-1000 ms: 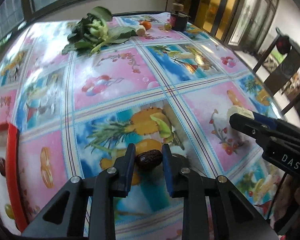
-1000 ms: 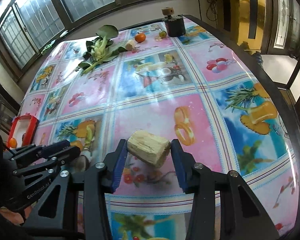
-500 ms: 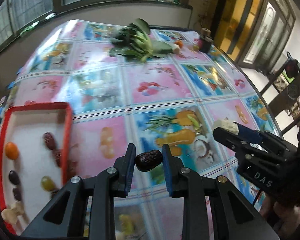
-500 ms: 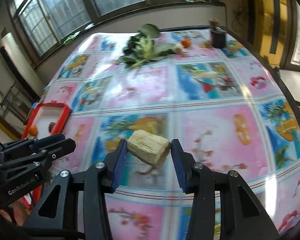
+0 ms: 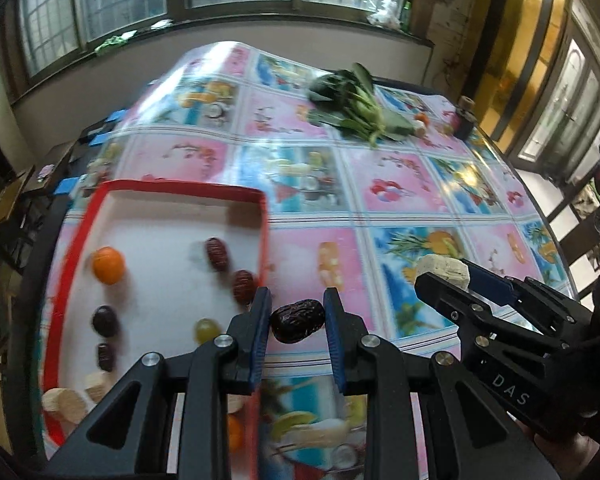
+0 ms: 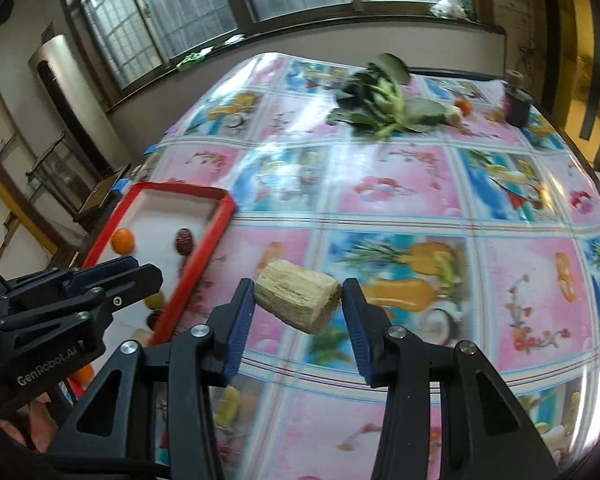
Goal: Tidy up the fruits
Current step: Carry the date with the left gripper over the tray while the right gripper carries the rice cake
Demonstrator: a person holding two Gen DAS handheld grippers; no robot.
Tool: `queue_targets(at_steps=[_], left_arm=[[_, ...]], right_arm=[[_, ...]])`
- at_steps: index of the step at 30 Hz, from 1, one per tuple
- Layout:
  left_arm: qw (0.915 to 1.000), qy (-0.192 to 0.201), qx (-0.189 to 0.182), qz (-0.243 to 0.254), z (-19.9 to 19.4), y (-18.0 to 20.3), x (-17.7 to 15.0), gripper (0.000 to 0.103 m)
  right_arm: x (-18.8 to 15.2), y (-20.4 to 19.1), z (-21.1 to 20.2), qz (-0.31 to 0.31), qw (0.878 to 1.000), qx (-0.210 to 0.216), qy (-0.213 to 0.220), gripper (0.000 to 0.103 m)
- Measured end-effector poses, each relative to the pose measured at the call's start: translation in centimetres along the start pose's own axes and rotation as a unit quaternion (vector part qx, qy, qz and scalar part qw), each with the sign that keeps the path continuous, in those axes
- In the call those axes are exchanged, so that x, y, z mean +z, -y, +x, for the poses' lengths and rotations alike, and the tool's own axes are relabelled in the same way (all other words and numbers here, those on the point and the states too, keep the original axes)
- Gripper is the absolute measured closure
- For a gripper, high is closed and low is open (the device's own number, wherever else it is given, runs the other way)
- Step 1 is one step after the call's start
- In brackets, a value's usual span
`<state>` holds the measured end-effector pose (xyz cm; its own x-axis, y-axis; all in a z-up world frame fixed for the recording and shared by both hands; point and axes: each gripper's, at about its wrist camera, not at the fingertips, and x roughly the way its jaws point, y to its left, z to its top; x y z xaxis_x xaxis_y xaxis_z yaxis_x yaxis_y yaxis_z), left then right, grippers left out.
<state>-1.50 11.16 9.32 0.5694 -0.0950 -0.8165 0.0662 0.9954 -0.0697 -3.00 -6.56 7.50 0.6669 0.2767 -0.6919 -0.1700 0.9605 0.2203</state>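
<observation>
My left gripper (image 5: pixel 296 322) is shut on a dark brown date (image 5: pixel 297 319), held in the air just right of the red-rimmed white tray (image 5: pixel 264 216). In the tray lie an orange (image 5: pixel 107 265), red dates (image 5: pixel 216 254), a dark plum (image 5: pixel 104 321), a green grape (image 5: pixel 207 329) and pale cane pieces (image 5: pixel 63 402). My right gripper (image 6: pixel 298 302) is shut on a pale sugarcane chunk (image 6: pixel 297 302), above the tablecloth to the right of the tray (image 6: pixel 207 242). From the left wrist view the right gripper (image 5: pixel 444 280) shows at the right with the chunk (image 5: pixel 442 270).
A bunch of leafy greens (image 5: pixel 352 104) lies at the far side of the table, with a small orange (image 6: pixel 464 106) and a dark jar (image 6: pixel 516 106) beyond it. A glossy fruit-print cloth (image 6: pixel 400 184) covers the table. Windows and a wall stand behind.
Both grippers have swung left with their loads. The tray has come much closer to the left gripper, and the date now hangs beside the tray's right rim.
</observation>
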Motion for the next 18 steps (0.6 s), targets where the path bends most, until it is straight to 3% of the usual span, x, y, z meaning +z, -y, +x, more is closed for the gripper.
queue_targets(at_steps=[18], left_arm=[[0.9965, 0.002, 0.062, -0.057, -1.2, -9.1, -1.3, 0.077]], right_arm=[[1.9, -10.7, 3.8, -0.078, 0.996, 0.046, -0.010, 0.056]])
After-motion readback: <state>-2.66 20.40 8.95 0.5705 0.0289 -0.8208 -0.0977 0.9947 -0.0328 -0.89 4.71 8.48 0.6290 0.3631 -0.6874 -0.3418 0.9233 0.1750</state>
